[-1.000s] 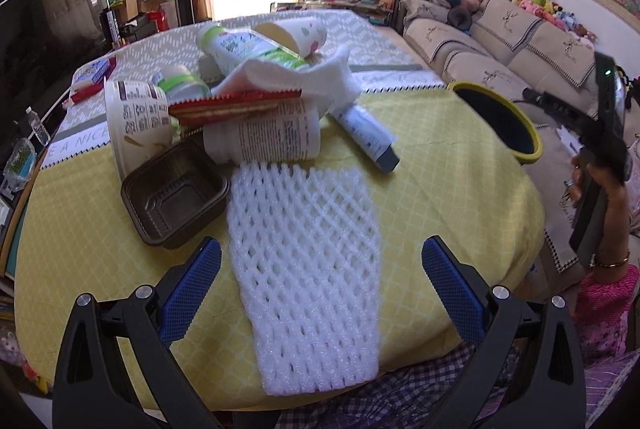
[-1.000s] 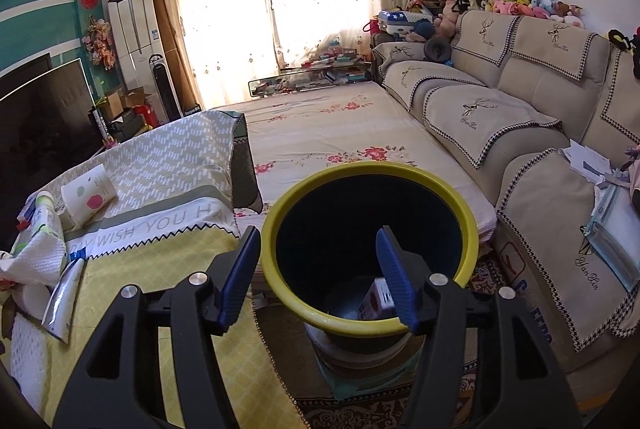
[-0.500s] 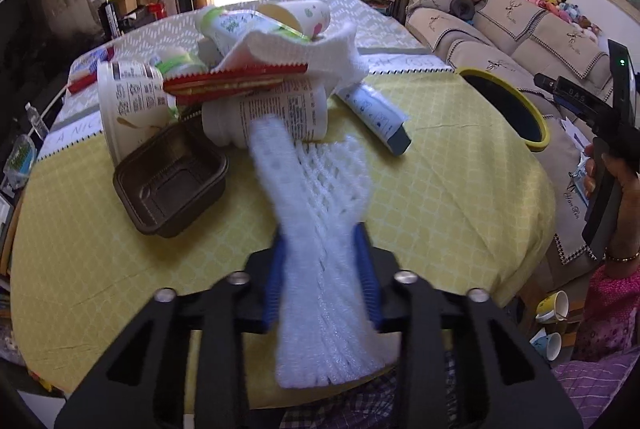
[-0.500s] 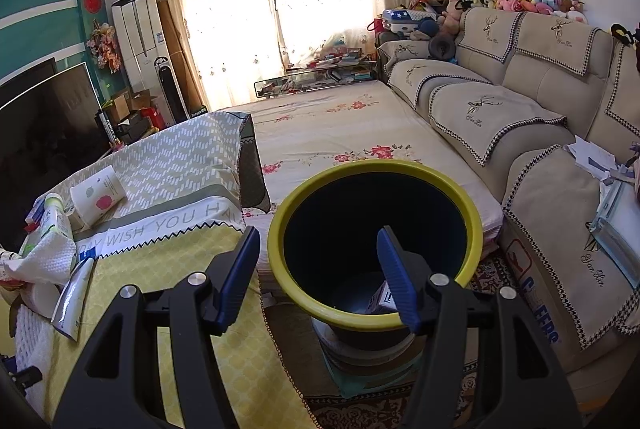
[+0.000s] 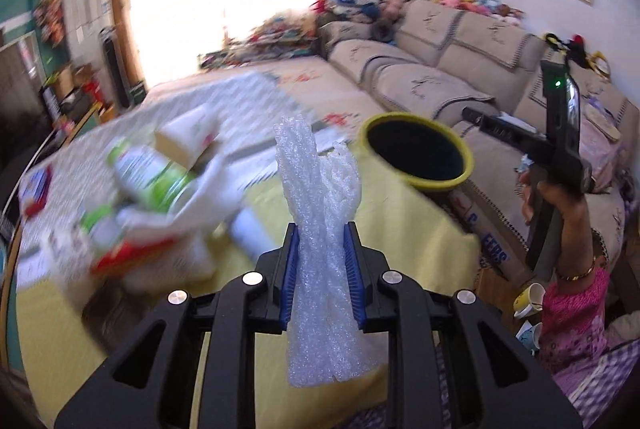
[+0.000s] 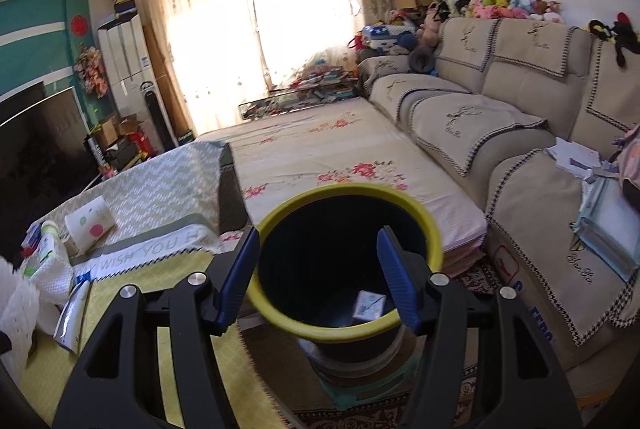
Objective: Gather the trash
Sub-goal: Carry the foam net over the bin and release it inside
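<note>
My left gripper (image 5: 321,233) is shut on a white foam net sleeve (image 5: 320,205), lifted off the yellow tablecloth (image 5: 408,225) and standing up between the blue pads. The yellow-rimmed black trash bin (image 5: 416,157) stands beyond the table's right edge. My right gripper (image 6: 318,243) is open and empty, held above the bin (image 6: 348,325); a small box (image 6: 369,304) lies inside it. The right gripper also shows in the left wrist view (image 5: 532,145), held by a hand.
A blurred pile of trash (image 5: 152,197) lies on the table's left: bottles, cups, a white cloth, a tube (image 6: 74,313). A beige sofa (image 6: 520,133) runs along the right. A paper cup (image 6: 90,225) lies on the grey cloth.
The left gripper closed on the foam net, lifted it off the table and swung right toward the bin. The right gripper stayed open over the bin.
</note>
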{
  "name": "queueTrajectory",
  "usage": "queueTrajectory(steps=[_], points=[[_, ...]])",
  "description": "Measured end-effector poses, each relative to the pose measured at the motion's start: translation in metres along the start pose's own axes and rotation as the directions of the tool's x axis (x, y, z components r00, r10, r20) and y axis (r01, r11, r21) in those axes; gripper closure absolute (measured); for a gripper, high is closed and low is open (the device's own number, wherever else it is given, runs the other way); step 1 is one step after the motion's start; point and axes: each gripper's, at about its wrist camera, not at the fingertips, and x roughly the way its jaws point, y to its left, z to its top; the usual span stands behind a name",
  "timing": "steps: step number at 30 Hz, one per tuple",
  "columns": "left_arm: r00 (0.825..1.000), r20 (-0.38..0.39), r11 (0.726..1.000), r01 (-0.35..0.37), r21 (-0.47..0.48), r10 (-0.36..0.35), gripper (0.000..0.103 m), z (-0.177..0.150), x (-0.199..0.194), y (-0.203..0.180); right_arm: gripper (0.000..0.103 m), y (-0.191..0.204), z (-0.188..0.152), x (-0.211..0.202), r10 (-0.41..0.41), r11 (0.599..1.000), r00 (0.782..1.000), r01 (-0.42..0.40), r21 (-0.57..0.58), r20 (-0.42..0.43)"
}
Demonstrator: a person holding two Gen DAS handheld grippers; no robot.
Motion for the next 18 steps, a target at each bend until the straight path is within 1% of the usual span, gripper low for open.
queueTrajectory(steps=[2, 4, 7, 10, 11, 13, 14, 15, 18], points=[[0.999, 0.019, 0.998, 0.039, 0.056, -0.04, 0.08, 0.022, 0.015, -0.022, 0.045, -0.014, 0.003, -0.004, -0.029, 0.999, 0.999, 0.029, 0.018, 0.014], [0.995, 0.02, 0.989, 0.095, 0.109, -0.098, 0.08, 0.045, 0.036, -0.048, 0.045, -0.029, 0.005, -0.007, -0.052, 0.998, 0.998, 0.051, 0.041, 0.024], [0.982, 0.005, 0.973, 0.184, 0.139, -0.187, 0.08, 0.073, 0.07, -0.08, 0.045, -0.049, 0.007, -0.01, -0.083, 0.994, 0.996, 0.08, 0.071, 0.032], [0.973, -0.016, 0.961, 0.232, 0.154, -0.232, 0.08, 0.099, 0.107, -0.11, 0.045, -0.069, 0.008, -0.011, -0.103, 0.99, 0.994, 0.099, 0.098, 0.035], [0.97, -0.022, 0.958, 0.243, 0.156, -0.242, 0.08, 0.106, 0.119, -0.117, 0.045, -0.074, 0.008, -0.011, -0.107, 0.989, 0.994, 0.103, 0.104, 0.033], [0.97, -0.043, 0.957, 0.242, 0.157, -0.238, 0.078, 0.12, 0.149, -0.132, 0.045, -0.083, 0.008, -0.009, -0.109, 0.988, 0.994, 0.105, 0.115, 0.027], [0.97, -0.048, 0.957, 0.245, 0.158, -0.24, 0.076, 0.124, 0.159, -0.138, 0.045, -0.086, 0.008, -0.008, -0.111, 0.987, 0.994, 0.107, 0.119, 0.024], [0.971, -0.059, 0.958, 0.239, 0.158, -0.232, 0.072, 0.129, 0.175, -0.144, 0.045, -0.089, 0.007, -0.006, -0.112, 0.986, 0.993, 0.109, 0.123, 0.02], [0.972, -0.089, 0.963, 0.228, 0.147, -0.216, 0.07, 0.137, 0.218, -0.151, 0.045, -0.095, 0.005, -0.001, -0.114, 0.985, 0.993, 0.112, 0.132, 0.008]])
